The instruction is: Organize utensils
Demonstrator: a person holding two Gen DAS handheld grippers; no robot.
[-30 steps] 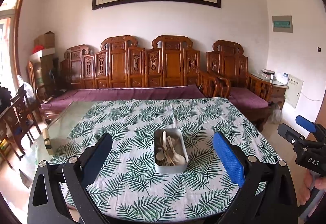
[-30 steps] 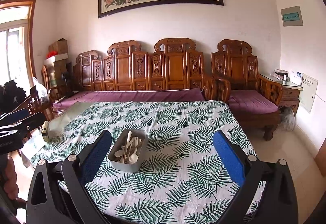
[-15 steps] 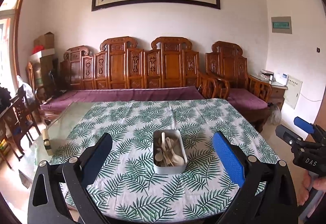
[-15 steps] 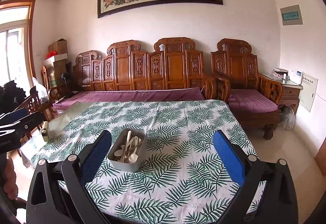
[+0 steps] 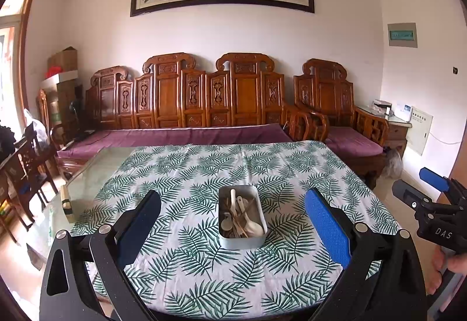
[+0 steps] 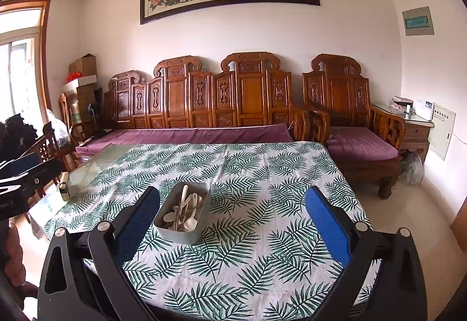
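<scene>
Left wrist view, right tool (image 5: 432,198) lettered "DAS"

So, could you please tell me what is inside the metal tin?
The tin holds white spoons and wooden utensils, jumbled; anything beneath the pile is hidden.

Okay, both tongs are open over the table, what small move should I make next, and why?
Probably ease the left tongs down toward the metal tin. It sits centered between their open fingers, with spoons and sticks piled loose inside. The right tongs see it off to their left, so they are worse placed.
</scene>
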